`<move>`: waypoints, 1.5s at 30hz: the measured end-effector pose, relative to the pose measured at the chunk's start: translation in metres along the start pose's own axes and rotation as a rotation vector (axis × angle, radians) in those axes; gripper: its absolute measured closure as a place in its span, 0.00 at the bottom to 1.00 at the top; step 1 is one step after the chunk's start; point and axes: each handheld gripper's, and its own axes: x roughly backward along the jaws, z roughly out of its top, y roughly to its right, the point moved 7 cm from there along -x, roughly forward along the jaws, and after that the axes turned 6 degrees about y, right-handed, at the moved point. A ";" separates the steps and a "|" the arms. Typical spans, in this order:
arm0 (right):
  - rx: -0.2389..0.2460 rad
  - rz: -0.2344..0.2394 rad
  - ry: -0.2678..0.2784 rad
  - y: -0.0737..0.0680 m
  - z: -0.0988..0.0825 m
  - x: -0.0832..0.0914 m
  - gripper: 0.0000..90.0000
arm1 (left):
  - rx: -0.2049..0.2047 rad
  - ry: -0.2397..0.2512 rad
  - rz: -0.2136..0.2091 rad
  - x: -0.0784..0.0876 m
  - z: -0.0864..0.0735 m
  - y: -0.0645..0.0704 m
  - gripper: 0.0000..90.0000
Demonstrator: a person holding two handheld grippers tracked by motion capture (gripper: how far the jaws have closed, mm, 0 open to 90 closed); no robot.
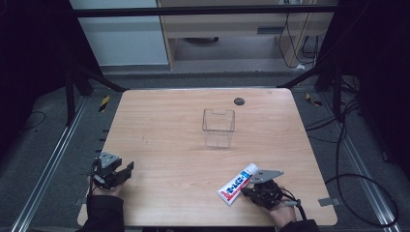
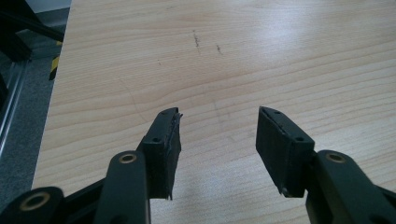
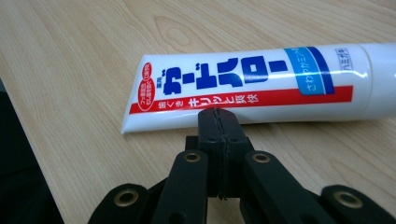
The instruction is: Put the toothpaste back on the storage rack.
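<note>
On the wooden table [image 1: 169, 159] a toothpaste tube [image 1: 237, 184] lies flat near the front edge, toward the front right corner, with its cap end pointing to the middle of the table. A clear plastic box [image 1: 218, 127] stands upright and open near the centre of the table, well apart from the tube.

The right gripper [image 3: 218, 112] is just beside the tube, at the side of its flat crimped end. Its jaws are pressed together, with no gap between them, and they hold nothing; the tips seem to touch the tube's long edge or to stand very close to it. The left gripper [image 2: 218, 126] waits near the front left corner, with its jaws wide apart and only bare wood between them.

I think the step now is to take the tube, probably to put it in the box. To do this well, the right jaws must first open wider than the tube, then come down across its body, not on the thin flat end, which can slip or bend. A hold near the middle would keep the tube level when it is lifted.
</note>
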 end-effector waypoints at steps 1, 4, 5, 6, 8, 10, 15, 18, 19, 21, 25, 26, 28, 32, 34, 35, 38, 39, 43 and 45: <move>0.001 0.002 0.000 0.000 0.001 -0.001 1.00 | 0.002 0.000 0.000 0.000 0.000 0.000 0.54; 0.009 -0.005 0.002 0.000 0.004 -0.004 1.00 | 0.000 -0.001 0.001 0.000 0.000 0.000 0.54; 0.007 -0.008 0.000 0.000 0.004 -0.004 1.00 | 0.000 -0.001 0.000 0.000 0.000 0.000 0.54; 0.007 -0.009 0.001 0.001 0.005 -0.004 1.00 | 0.000 -0.002 0.001 0.000 0.000 0.000 0.54; 0.006 -0.009 0.001 0.001 0.005 -0.004 1.00 | -0.001 -0.002 0.001 0.000 0.000 0.000 0.54; 0.012 -0.012 0.005 0.001 0.007 -0.002 1.00 | 0.000 -0.002 0.000 -0.001 0.000 0.000 0.54; -0.008 -0.048 0.087 0.016 0.020 0.013 1.00 | -0.001 -0.003 0.001 -0.001 0.000 0.000 0.54; -0.022 -0.091 0.133 0.029 0.031 0.019 1.00 | -0.003 -0.005 0.000 -0.002 0.000 0.000 0.54; -0.025 -0.107 0.143 0.034 0.035 0.020 1.00 | -0.003 -0.005 0.001 -0.002 0.000 0.000 0.54; -0.030 -0.120 0.153 0.039 0.038 0.021 1.00 | -0.003 -0.006 0.001 -0.002 0.000 0.000 0.54; -0.059 -0.174 0.156 0.067 0.048 0.013 1.00 | -0.005 -0.007 0.001 -0.002 0.000 0.000 0.54; -0.063 -0.180 0.149 0.071 0.049 0.010 1.00 | -0.005 -0.007 0.002 -0.002 0.000 0.000 0.54; -0.069 -0.185 0.139 0.075 0.049 0.007 1.00 | -0.005 -0.008 0.001 -0.003 0.000 0.000 0.54; -0.070 -0.193 0.105 0.087 0.048 -0.004 1.00 | -0.008 -0.009 0.001 -0.003 -0.001 0.000 0.54; -0.074 -0.186 0.098 0.090 0.048 -0.007 1.00 | -0.009 -0.009 0.001 -0.003 -0.001 0.000 0.54; -0.074 -0.184 0.091 0.090 0.048 -0.008 1.00 | -0.008 -0.010 0.001 -0.003 -0.001 0.000 0.54; -0.056 -0.179 0.058 0.091 0.044 -0.011 1.00 | -0.009 -0.009 0.000 -0.003 -0.001 0.000 0.54; -0.062 -0.178 0.055 0.090 0.043 -0.010 1.00 | -0.009 -0.009 0.000 -0.003 0.000 0.000 0.54; -0.059 -0.175 0.046 0.091 0.040 -0.007 1.00 | -0.009 -0.007 0.000 -0.003 0.000 0.000 0.54; -0.061 -0.181 0.034 0.092 0.037 -0.005 1.00 | -0.008 -0.007 0.000 -0.003 0.000 0.000 0.54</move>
